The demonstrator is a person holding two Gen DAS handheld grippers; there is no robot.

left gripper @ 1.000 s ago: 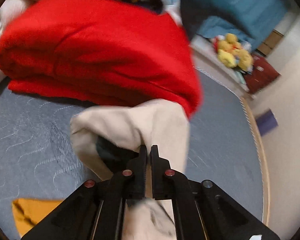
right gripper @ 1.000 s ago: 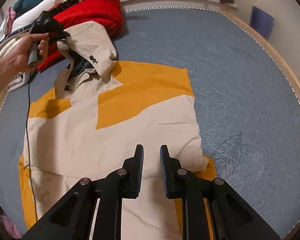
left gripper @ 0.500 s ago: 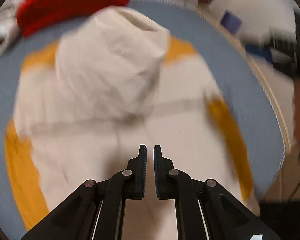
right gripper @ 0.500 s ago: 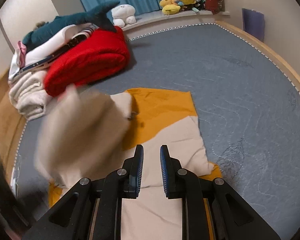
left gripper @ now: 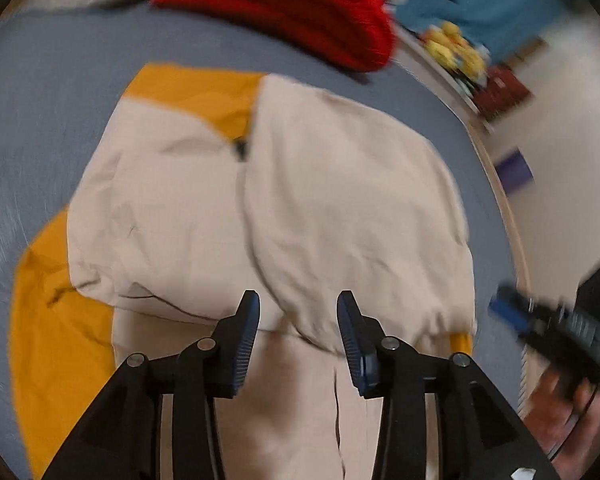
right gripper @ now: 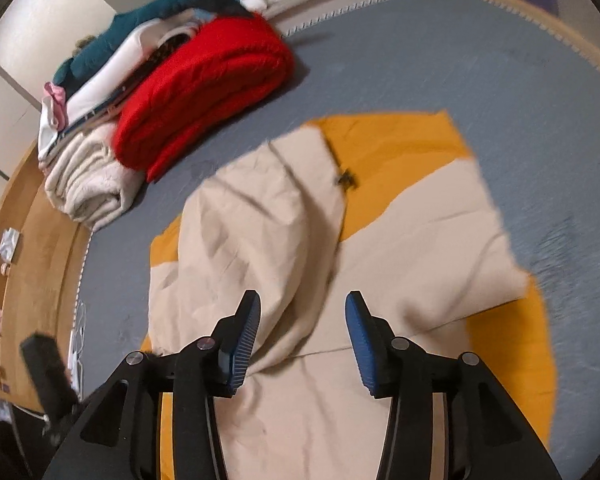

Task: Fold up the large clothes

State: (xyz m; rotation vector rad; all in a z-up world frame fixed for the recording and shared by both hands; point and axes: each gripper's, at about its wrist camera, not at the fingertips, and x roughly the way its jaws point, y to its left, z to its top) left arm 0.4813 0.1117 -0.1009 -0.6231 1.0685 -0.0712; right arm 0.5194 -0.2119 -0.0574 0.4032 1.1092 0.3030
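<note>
A beige and orange jacket [left gripper: 284, 208] lies on the blue-grey mattress [left gripper: 40, 92], with its hood folded down over the body. It also shows in the right wrist view [right gripper: 284, 248]. My left gripper [left gripper: 298, 308] is open and empty just above the jacket's near part. My right gripper [right gripper: 302, 308] is open and empty above the same garment. The right gripper also shows blurred at the right edge of the left wrist view [left gripper: 556, 324]. The left gripper's handle shows blurred at the lower left of the right wrist view [right gripper: 48, 368].
A folded red blanket [right gripper: 204, 84] lies at the far side, beside a cream blanket [right gripper: 88, 176] and stacked white and teal textiles [right gripper: 112, 48]. The mattress has a wooden rim [right gripper: 32, 248]. Plush toys [left gripper: 456, 52] sit on a ledge by a blue curtain.
My left gripper let go of the hood, which now lies folded over the jacket body. Both grippers have opened wide and swung to above the jacket's near part.
</note>
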